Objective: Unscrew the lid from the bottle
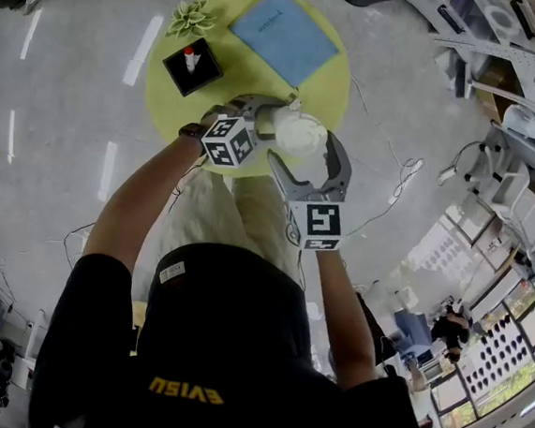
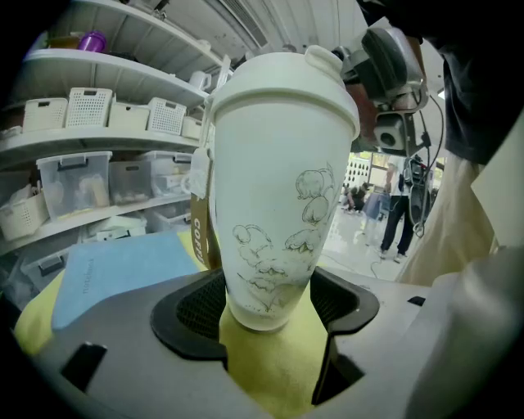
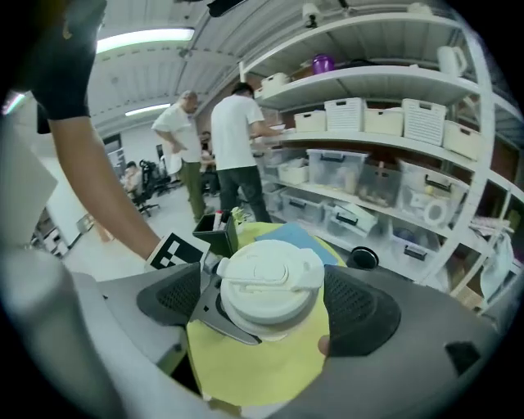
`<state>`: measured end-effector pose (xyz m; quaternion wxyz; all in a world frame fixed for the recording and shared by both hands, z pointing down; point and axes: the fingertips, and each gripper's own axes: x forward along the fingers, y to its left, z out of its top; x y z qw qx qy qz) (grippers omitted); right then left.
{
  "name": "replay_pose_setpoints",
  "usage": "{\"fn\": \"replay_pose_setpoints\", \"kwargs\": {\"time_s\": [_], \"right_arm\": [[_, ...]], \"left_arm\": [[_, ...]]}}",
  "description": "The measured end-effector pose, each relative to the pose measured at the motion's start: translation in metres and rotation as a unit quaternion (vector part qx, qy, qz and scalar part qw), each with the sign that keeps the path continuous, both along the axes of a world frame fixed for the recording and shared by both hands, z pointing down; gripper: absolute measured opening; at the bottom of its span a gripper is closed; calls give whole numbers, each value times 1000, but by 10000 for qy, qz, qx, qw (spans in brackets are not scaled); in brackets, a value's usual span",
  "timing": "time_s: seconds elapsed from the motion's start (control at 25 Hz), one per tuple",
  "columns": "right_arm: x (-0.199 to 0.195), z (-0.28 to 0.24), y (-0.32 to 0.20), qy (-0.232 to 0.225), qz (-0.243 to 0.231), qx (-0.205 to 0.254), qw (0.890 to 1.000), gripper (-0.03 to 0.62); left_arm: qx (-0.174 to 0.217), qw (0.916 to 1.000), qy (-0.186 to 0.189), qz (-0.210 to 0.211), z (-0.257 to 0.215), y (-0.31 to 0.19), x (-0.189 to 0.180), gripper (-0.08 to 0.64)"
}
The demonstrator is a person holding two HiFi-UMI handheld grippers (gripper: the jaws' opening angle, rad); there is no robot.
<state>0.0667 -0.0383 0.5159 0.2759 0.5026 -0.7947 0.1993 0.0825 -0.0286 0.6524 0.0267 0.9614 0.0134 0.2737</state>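
The right gripper (image 3: 266, 301) stands with its jaws spread wide on either side of the white lid (image 3: 264, 278), the pads flanking the rim without pressing on it; the lid sits in the centre of the right gripper view, straight ahead of and slightly below the claw, its flat top and hinged tab facing up. Beneath it the left gripper (image 2: 266, 304) is clamped on the foot of the cream bottle (image 2: 278, 180), both dark pads against the tapered base, so the bottle's long axis rises roughly upright through the middle of the left gripper view with the lid at the top. In the head view the two claws meet from the left and from below, the right one plainly the nearer to the lid, and the coming move looks to be for it to close on the rim and twist about that upright axis while the left one braces the body. The bottle is at the near, lower edge of the round yellow table (image 1: 166, 90); whether its base rests on the top cannot be told. A black box (image 1: 192, 68) holding a marker, a green paper flower (image 1: 190, 17) and a blue cloth (image 1: 285, 36) lie well apart toward the upper part of the frame, leaving open room around both wrists, with storage shelves (image 3: 393, 90) far behind
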Motion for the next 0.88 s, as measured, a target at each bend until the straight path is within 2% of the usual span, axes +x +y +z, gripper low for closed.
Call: {"fn": "replay_pose_setpoints", "kwargs": {"time_s": [0.16,0.24,0.32,0.64,0.88], "right_arm": [[10,0,-4,261,1010,263,9942,453],[12,3,-7,282,1251,309,9913,454],[9,4,-8,271,1282,327,9908,423],[6,5,-9,216,750,344,9964,420],[1,3,-9,175,-350,446,9982,420]], "left_arm": [[-14,10000,-7,-41,0,1,-1,337],[-7,10000,-18,-78,0,1,-1,336],[-6,9999,-31,-101,0,1,-1,336],[2,10000,-64,-71,3,1,0,334],[-11,9999,-91,-58,4,1,0,334]]}}
